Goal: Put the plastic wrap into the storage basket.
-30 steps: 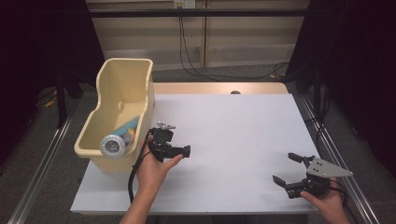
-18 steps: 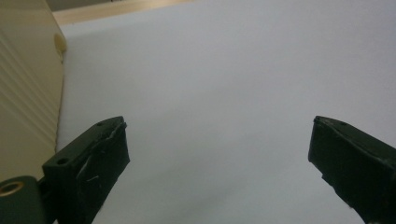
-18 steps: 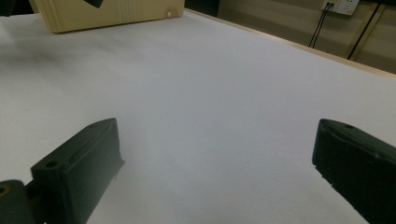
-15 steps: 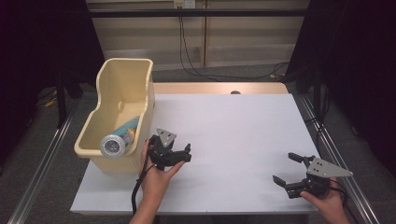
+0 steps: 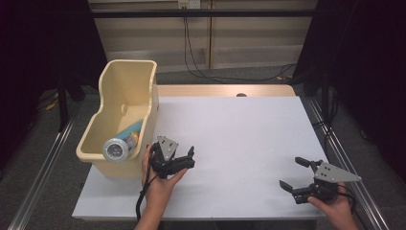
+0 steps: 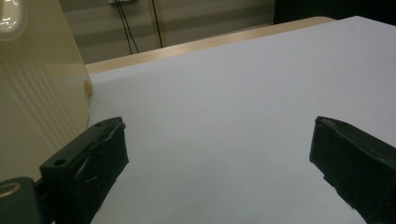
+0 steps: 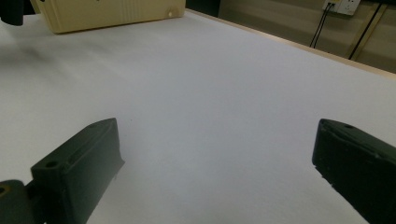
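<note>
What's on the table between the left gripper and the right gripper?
Nothing. In the high view, only bare white table stretches between the left gripper and the right gripper. The cream bin, with its can, stands to the left gripper's other side.

No text, label, brand, number or sign can be read anywhere in these views. The cream bin has plain walls, and the teal bottle lying inside that bin carries no print that is clear enough to make out.
</note>
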